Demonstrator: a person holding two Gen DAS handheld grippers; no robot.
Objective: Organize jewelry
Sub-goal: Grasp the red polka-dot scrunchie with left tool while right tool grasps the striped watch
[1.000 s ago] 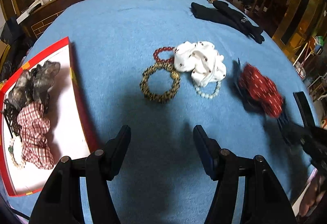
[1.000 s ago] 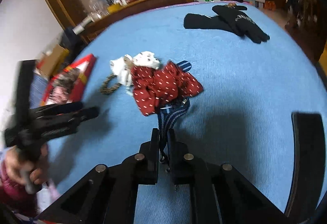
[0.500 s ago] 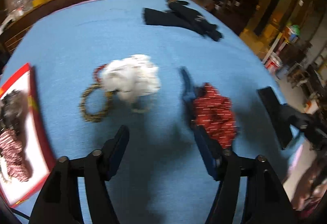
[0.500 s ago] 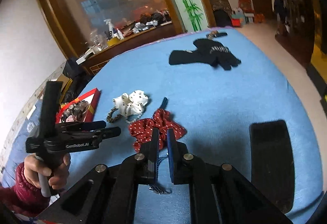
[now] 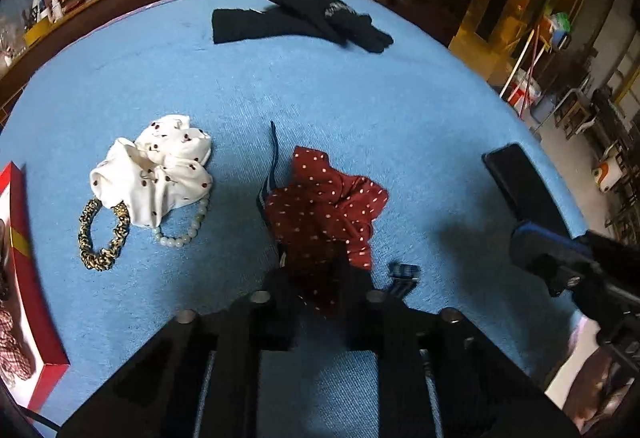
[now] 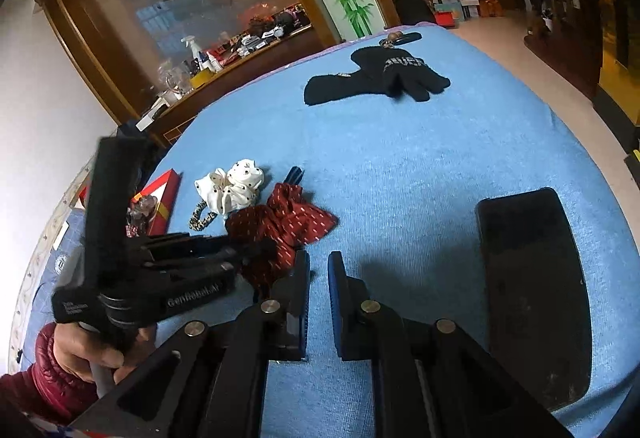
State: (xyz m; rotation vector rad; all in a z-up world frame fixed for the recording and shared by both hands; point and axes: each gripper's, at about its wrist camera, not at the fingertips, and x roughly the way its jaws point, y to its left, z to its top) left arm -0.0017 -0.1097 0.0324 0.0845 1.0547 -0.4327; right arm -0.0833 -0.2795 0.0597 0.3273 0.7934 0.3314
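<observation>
A dark red bow with white dots (image 5: 324,206) lies on the blue cloth with a navy striped band (image 5: 273,162) under it. My left gripper (image 5: 320,278) is shut on the bow's near edge; it also shows in the right wrist view (image 6: 256,252) reaching onto the bow (image 6: 288,222). My right gripper (image 6: 318,270) is slightly open and empty, just right of the bow. A white dotted scrunchie (image 5: 158,170), a leopard-print bracelet (image 5: 104,238) and a pearl bracelet (image 5: 186,230) lie to the left. A red-rimmed box (image 5: 38,318) holds other pieces at far left.
Black gloves (image 5: 304,20) lie at the far side of the table. A black phone (image 6: 528,278) lies on the right. The table's far edge meets a wooden counter with bottles (image 6: 204,62).
My left gripper moved right and forward onto the red bow and closed on it. My right gripper let go of the bow's striped band, opened a little and drew back.
</observation>
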